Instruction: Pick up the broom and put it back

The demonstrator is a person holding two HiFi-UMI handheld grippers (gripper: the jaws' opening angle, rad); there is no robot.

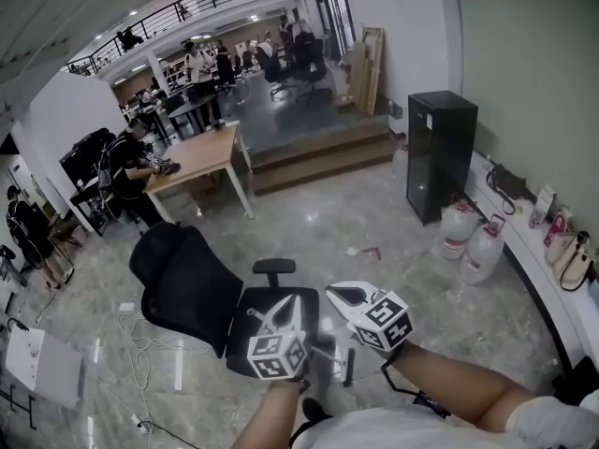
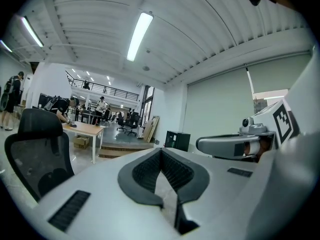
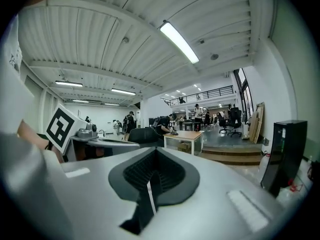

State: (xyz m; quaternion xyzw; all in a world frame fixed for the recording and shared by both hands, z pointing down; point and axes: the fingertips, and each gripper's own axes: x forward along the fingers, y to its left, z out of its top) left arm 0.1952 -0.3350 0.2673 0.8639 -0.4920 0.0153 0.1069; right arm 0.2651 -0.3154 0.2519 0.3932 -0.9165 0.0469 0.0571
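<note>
Nearest the viewer, over the seat of the black office chair [image 1: 192, 283], two hand-held tongs are raised side by side, pointing roughly level. The jaws of the left tongs [image 2: 160, 151] meet at the tips, clenched on nothing. The right tongs [image 3: 154, 151] are likewise clenched tight and empty. Each carries a cube with square markers, and a forearm [image 1: 449, 382] enters from the lower edge, to the right of the chair. The broom appears in no view, so its place cannot be told.

Left of the chair, loose cables [image 1: 140, 363] trail over the marble floor [image 1: 309, 213]. Just beyond the chair, a small scrap of litter [image 1: 365, 251] lies on the floor. Right of the chair, two white cylinders [image 1: 471, 239] stand beside a black cabinet [image 1: 440, 148], with a wall shelf [image 1: 524, 251] of bags running past them. Beyond the chair to its left, a person [image 1: 126, 171] bends over a wooden desk [image 1: 201, 152]. Behind the desk, steps [image 1: 318, 157] rise to a raised floor with more chairs and people. Farthest from the chair, a railed balcony [image 1: 187, 7] crosses the back wall.
</note>
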